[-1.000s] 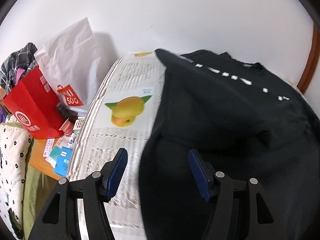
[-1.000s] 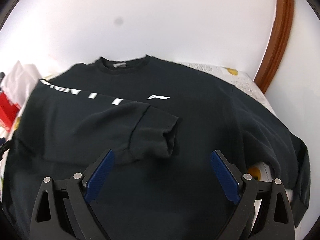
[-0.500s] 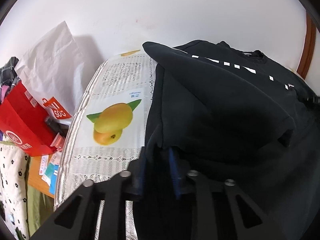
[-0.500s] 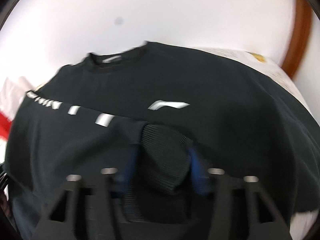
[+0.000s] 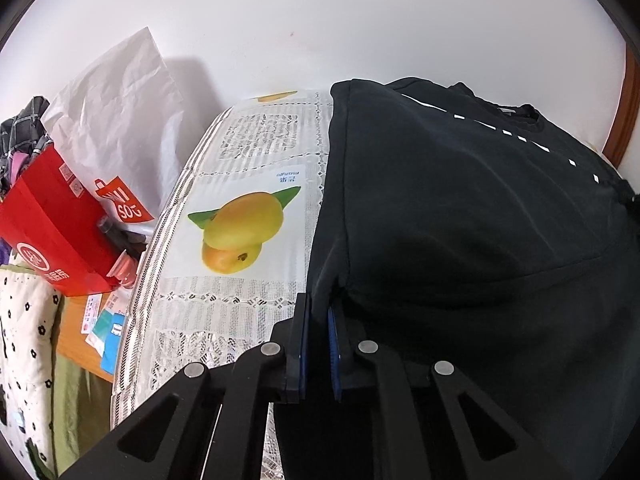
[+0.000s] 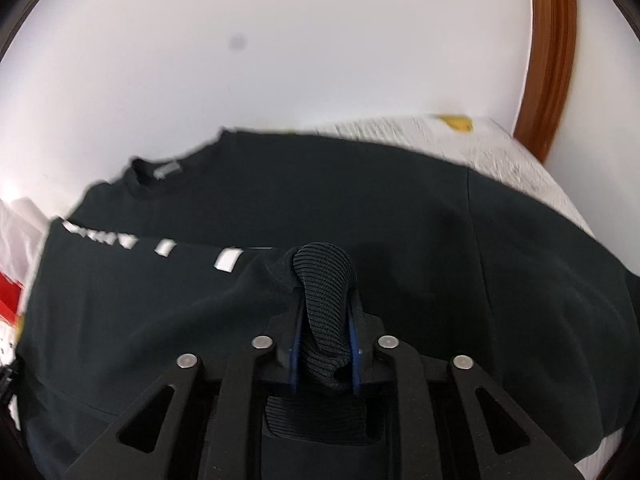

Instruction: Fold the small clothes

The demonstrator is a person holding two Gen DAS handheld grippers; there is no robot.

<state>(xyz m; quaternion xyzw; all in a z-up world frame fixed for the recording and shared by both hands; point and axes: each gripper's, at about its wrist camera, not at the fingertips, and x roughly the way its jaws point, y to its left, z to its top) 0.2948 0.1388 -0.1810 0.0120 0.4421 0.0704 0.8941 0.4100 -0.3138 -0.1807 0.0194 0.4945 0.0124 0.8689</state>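
A black sweatshirt (image 5: 460, 216) with white lettering lies spread over the table, one sleeve folded across its chest. In the left wrist view my left gripper (image 5: 318, 316) is shut on the sweatshirt's left side edge, the fabric pinched between the blue pads. In the right wrist view the sweatshirt (image 6: 400, 208) fills the middle, its collar toward the wall. My right gripper (image 6: 325, 312) is shut on the ribbed cuff (image 6: 326, 280) of the folded sleeve, which bulges up between the fingers.
The table wears a lace-patterned cloth (image 5: 224, 312) with a mango picture (image 5: 240, 228). Left of it stand a red paper bag (image 5: 52, 232) and a white paper bag (image 5: 116, 128). A white wall rises behind, with a brown wooden frame (image 6: 548, 60) at the right.
Both grippers were open a second ago. The left has closed on the sweatshirt's side edge. The right moved forward to the sleeve end and closed on the cuff.
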